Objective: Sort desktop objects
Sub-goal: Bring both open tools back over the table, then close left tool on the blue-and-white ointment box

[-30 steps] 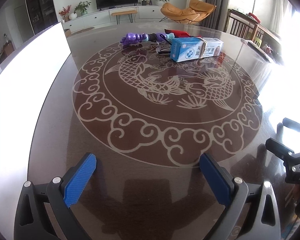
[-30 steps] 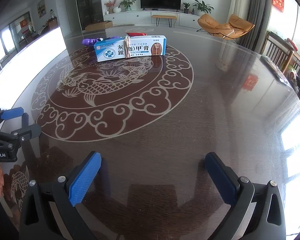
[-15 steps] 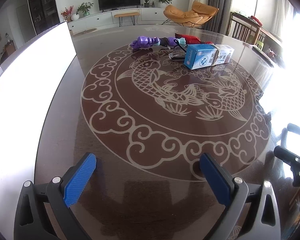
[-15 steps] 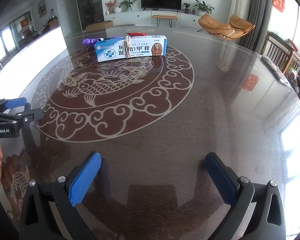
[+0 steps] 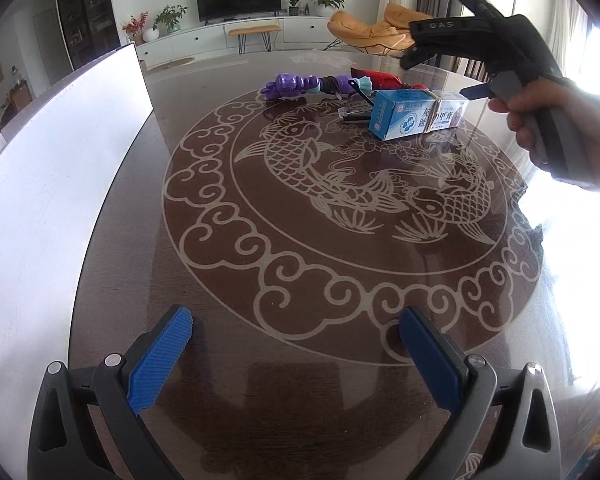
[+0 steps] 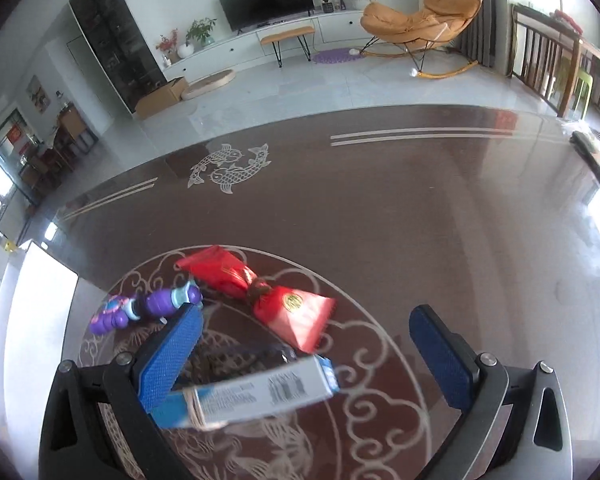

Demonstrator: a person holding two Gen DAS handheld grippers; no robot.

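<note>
A blue and white ointment box (image 5: 414, 117) bound with a rubber band lies at the far side of the fish-pattern table; in the right wrist view the box (image 6: 256, 394) lies just below the fingers. Behind it are a purple toy (image 5: 296, 85) (image 6: 148, 307), a red wrapped packet (image 6: 276, 300) (image 5: 374, 79) and dark glasses (image 5: 354, 114). My right gripper (image 6: 308, 338) is open above the box, not touching it; its body (image 5: 500, 52) shows in the left wrist view, held by a hand. My left gripper (image 5: 296, 342) is open and empty near the table's front.
The dark glossy table (image 5: 300, 240) has a white panel (image 5: 52, 184) along its left edge. Bright glare covers the table's right side. Behind the table are an orange lounge chair (image 6: 416, 20), a TV cabinet and wooden chairs (image 6: 556, 68) at the right.
My right gripper has moved forward from the table's front to above the box and objects. My left gripper has moved slightly and stays open.
</note>
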